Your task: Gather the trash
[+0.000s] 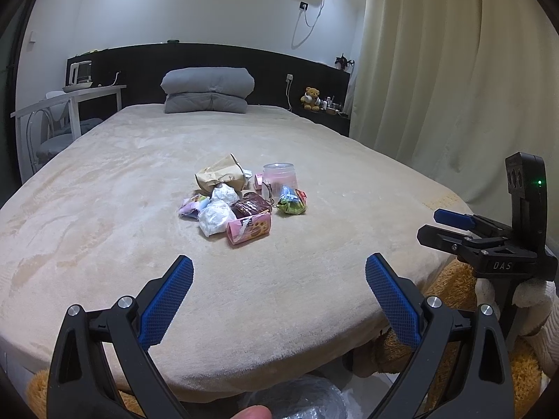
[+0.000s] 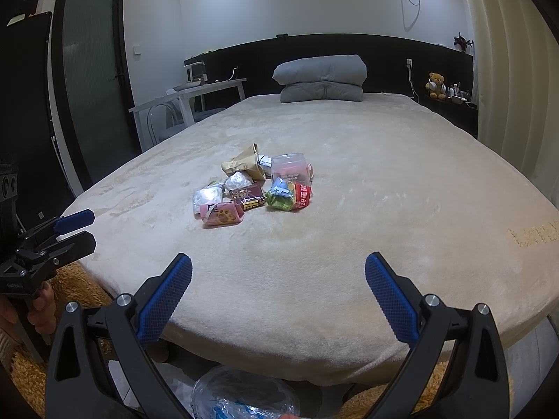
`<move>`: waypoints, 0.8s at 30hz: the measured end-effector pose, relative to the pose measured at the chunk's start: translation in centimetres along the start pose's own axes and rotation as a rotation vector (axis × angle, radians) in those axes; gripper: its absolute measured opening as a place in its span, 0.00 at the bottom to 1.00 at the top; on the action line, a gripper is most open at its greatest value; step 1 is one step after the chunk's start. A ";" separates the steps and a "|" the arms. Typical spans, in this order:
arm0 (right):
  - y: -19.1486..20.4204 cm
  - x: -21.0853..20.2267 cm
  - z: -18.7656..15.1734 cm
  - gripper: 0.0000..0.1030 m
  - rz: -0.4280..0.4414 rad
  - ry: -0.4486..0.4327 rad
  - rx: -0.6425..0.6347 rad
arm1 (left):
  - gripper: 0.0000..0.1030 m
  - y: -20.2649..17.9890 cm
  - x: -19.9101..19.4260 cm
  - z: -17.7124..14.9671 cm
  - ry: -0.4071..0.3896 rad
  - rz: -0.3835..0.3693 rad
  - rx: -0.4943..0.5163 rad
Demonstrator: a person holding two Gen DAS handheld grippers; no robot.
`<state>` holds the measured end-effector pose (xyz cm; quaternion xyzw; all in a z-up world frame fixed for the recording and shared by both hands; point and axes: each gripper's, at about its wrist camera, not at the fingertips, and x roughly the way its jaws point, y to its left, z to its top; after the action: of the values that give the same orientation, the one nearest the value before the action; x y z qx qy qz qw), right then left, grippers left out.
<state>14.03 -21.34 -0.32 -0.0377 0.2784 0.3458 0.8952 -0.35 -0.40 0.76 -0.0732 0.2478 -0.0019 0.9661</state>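
The trash (image 1: 241, 202) lies piled mid-bed (image 1: 104, 209), well beyond both grippers. The left gripper (image 1: 279, 296) and right gripper (image 2: 278, 296) hold jaws apart, empty. Best reach first for the pink packet (image 1: 248, 230), nearest the bed's foot.

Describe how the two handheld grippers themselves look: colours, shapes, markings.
Both the left gripper and the right gripper have black angular frames, silver bolts and blue cross-hatched finger pads. The right one's body shows white "DAS" lettering and a green light.
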 end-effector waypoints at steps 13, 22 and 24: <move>-1.2 0.2 0.6 0.95 0.027 0.032 0.065 | 0.94 1.2 0.3 0.1 0.007 -0.013 -0.046; -1.9 2.2 2.5 0.95 0.056 0.094 0.088 | 0.94 3.2 2.2 1.2 0.078 -0.051 -0.115; -2.0 2.9 3.2 0.95 0.061 0.097 0.079 | 0.94 3.9 3.1 1.5 0.110 -0.046 -0.142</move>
<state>18.58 -20.30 0.56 -0.0107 0.3358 0.3593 0.8707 2.98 3.54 0.06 -0.1468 0.2982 -0.0106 0.9431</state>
